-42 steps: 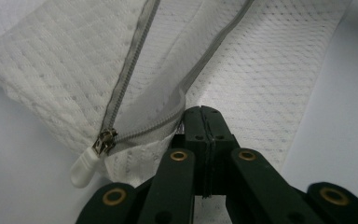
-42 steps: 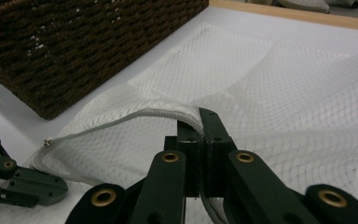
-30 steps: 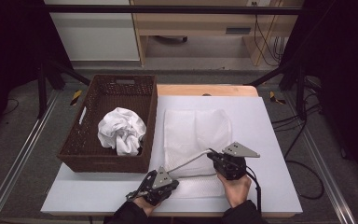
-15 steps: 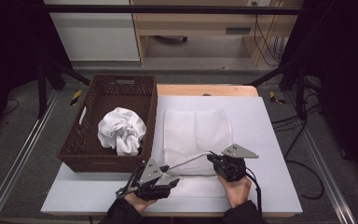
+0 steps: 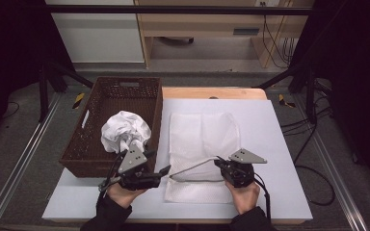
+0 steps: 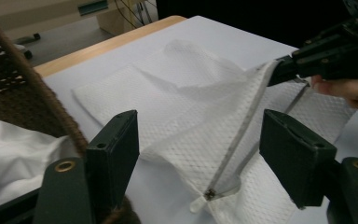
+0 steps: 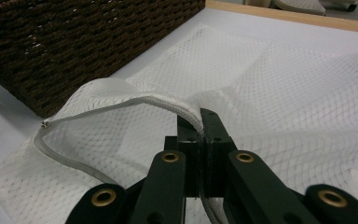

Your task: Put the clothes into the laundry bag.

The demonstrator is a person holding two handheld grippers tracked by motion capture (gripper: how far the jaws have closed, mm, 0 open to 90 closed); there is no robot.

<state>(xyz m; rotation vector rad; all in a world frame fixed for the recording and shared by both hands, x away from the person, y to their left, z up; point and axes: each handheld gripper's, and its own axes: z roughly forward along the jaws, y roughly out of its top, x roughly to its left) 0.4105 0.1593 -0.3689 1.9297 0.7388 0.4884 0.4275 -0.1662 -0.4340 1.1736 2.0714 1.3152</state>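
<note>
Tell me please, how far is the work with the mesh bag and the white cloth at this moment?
Done, it seems: the mesh bag lies flat on the table, its zipper already open. In hand: the right gripper is shut on the upper zipper edge and lifts it; the left gripper is open beside the mouth, holding nothing. Left, probably: the white cloth is not bagged and sits in the basket.

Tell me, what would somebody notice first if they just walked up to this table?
Probably the white mesh bag lying flat mid-table, with the right claw pinching its zipper edge and lifting the opening. Next, the dark woven basket at the table's left side, holding a crumpled white cloth. The left claw is open, close to the bag's zipper end.
</note>
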